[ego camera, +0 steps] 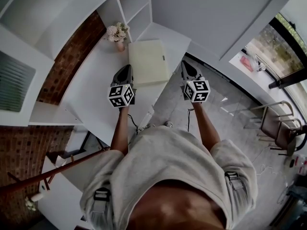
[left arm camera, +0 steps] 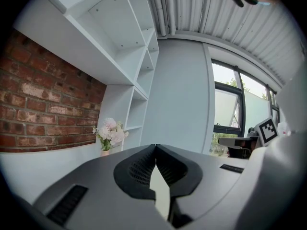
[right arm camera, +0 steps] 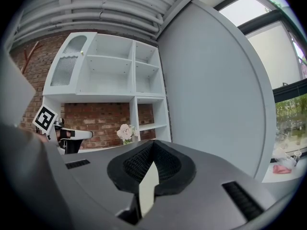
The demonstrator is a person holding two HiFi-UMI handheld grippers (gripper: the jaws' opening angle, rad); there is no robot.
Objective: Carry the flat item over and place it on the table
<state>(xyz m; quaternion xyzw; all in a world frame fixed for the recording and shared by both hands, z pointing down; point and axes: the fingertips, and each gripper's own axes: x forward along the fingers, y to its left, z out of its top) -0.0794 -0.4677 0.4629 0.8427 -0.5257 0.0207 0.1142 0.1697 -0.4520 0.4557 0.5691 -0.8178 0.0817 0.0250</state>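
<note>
The flat item (ego camera: 147, 61) is a pale cream rectangular slab lying flat on the white table (ego camera: 93, 85), its right side near the table's edge. In the head view my left gripper (ego camera: 127, 68) hovers by the slab's near left corner and my right gripper (ego camera: 184, 63) hangs off its right side, over the floor. Both point at the back wall. In the left gripper view the left gripper (left arm camera: 155, 146) has its jaws closed tip to tip, as does the right gripper (right arm camera: 153, 142) in its own view. Behind each pair of tips a cream sliver shows through the gap; I cannot tell what it is.
A vase of pale flowers (ego camera: 117, 32) stands on the table just beyond the slab, against the brick wall. White shelving (ego camera: 136, 6) rises at the table's far end. A metal chair (ego camera: 280, 128) and a window counter (ego camera: 249, 66) are to the right across the grey floor.
</note>
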